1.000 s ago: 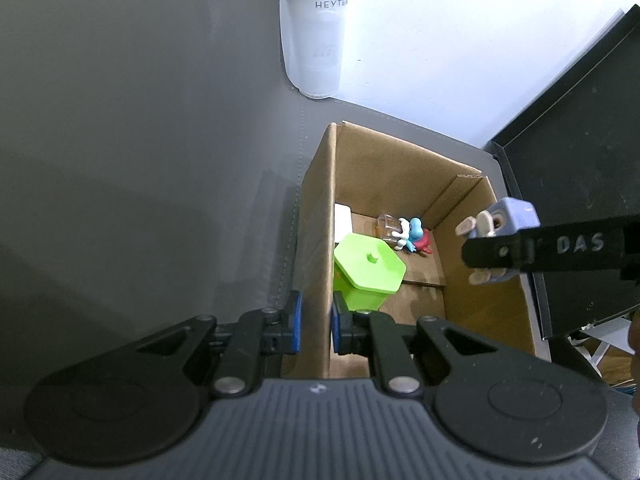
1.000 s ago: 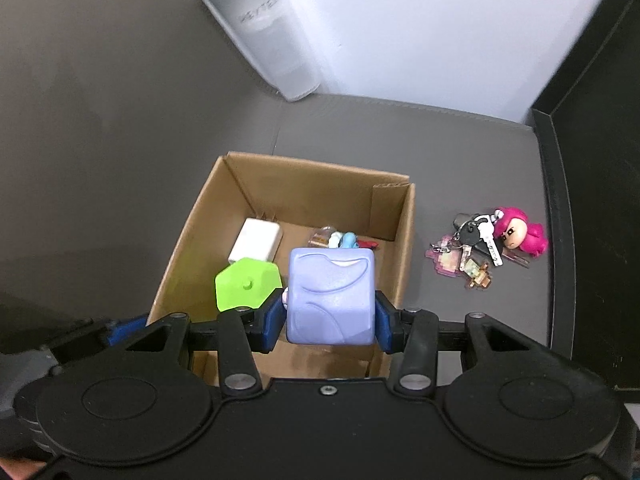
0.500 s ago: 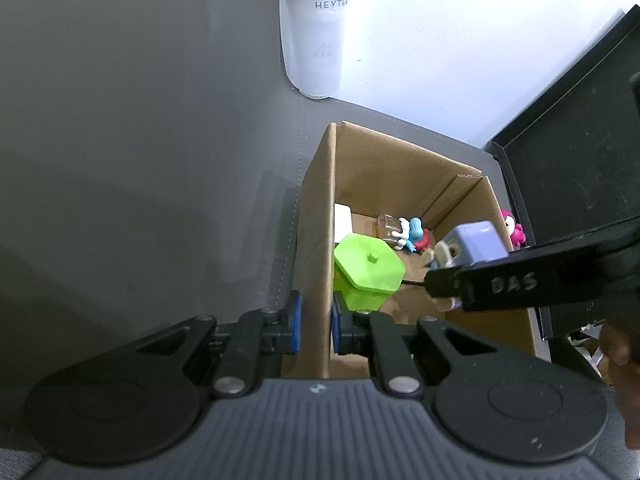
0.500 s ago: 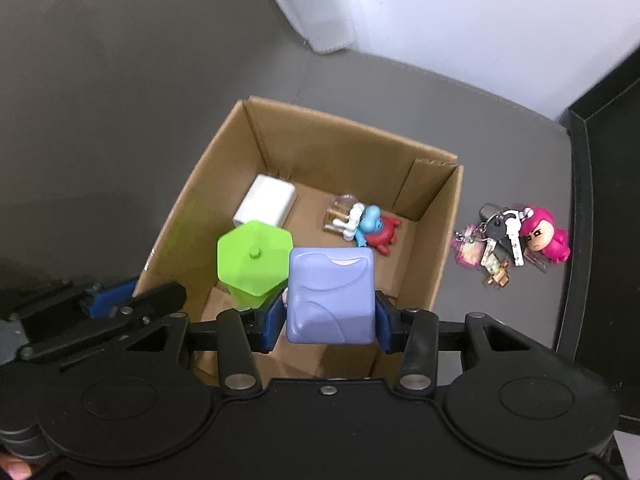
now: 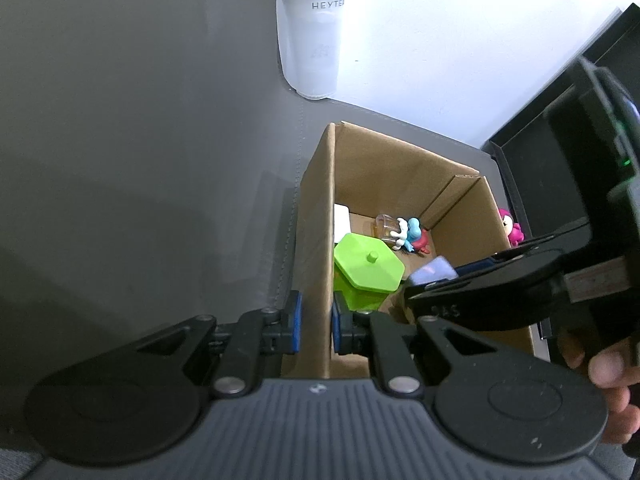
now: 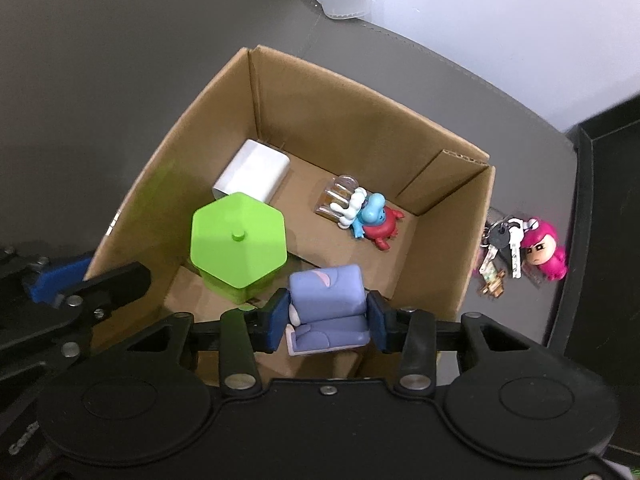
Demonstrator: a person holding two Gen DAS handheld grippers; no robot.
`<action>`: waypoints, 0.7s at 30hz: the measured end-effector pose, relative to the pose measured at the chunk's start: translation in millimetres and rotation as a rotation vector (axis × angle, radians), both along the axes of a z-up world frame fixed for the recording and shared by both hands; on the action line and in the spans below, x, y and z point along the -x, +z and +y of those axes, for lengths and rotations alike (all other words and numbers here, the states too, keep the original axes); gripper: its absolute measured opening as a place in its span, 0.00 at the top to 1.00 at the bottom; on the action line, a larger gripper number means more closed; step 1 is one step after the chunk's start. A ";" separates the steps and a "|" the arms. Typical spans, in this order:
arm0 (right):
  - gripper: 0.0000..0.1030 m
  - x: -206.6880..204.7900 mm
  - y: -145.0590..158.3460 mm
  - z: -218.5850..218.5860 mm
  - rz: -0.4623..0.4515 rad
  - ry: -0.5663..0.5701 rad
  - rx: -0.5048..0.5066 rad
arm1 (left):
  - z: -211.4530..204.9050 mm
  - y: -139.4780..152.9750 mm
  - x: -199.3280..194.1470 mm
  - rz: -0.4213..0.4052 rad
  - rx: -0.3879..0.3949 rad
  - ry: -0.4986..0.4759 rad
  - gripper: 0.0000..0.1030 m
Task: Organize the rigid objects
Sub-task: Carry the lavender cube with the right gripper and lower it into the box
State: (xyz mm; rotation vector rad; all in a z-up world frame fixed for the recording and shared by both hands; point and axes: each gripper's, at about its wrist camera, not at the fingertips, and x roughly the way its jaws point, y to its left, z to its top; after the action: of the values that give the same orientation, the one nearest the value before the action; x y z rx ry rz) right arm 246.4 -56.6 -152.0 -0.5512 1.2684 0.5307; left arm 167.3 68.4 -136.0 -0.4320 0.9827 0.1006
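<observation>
The right gripper (image 6: 327, 320) clamps the purple block toy (image 6: 326, 300) low inside the cardboard box (image 6: 440, 264), near its front wall and just right of the green hexagonal container (image 6: 239, 244); its jaws have just been closing on the toy. The left gripper (image 5: 315, 322) pinches the box's left wall between its pads. Outside the box to the right lies a pink-haired figure keychain (image 6: 520, 246).

One cardboard box (image 6: 436, 276), five items inside, one keyring (image 6: 516, 248) outside, one bottle (image 5: 310, 28).

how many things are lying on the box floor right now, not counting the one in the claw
3: a white charger in the far left corner, a green hexagonal container in front of it, and a blue and red figurine mid-floor. The near floor is hidden.
</observation>
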 end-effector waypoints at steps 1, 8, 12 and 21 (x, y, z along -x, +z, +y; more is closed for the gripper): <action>0.60 0.3 -1.2 1.6 -0.004 0.004 0.006 | -0.2 0.0 0.5 -0.001 -0.001 -0.001 0.87; 0.60 -1.6 -3.2 4.6 -0.006 0.009 0.033 | -0.4 -0.2 0.2 -0.001 -0.003 0.001 0.87; 0.58 -0.1 -2.3 4.4 -0.004 0.013 0.048 | -0.9 -0.1 0.3 -0.002 -0.005 -0.001 0.87; 0.57 0.5 -0.2 2.4 0.009 0.007 0.043 | -0.2 -1.1 -0.2 -0.001 -0.005 -0.001 0.87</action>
State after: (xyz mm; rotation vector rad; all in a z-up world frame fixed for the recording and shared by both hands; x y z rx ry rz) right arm 245.8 -54.2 -152.2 -0.5903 1.2893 0.5132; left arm 167.5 68.3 -137.1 -0.4274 0.9812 0.1020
